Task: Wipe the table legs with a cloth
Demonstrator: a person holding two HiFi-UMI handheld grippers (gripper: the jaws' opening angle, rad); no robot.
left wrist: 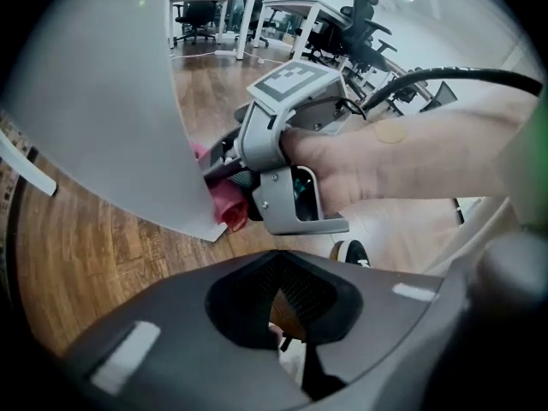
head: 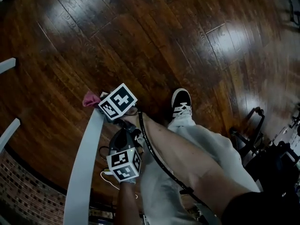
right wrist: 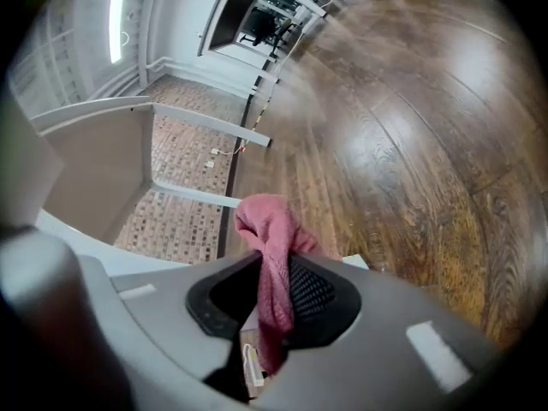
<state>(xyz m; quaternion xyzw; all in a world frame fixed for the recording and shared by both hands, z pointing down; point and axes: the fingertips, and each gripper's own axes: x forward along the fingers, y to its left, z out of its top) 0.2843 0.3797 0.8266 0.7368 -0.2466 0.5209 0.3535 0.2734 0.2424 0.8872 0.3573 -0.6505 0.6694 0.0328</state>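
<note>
**Pink cloth held to the table leg**

The right gripper [right wrist: 272, 308] pinches a crumpled, knitted pink cloth [right wrist: 271, 228] against the lower end of the smooth, flat white table leg [head: 84, 168]. Just beside that leg, the left gripper [left wrist: 287, 315] has its jaws closed on nothing. The glossy wooden plank floor [head: 178, 41] lies below.

The cloth [right wrist: 270, 229] sat between my right gripper's [right wrist: 274, 294] jaws, at the table leg's [head: 84, 163] far end. My left gripper [left wrist: 278, 302] was nearer me, right of that leg.
</note>
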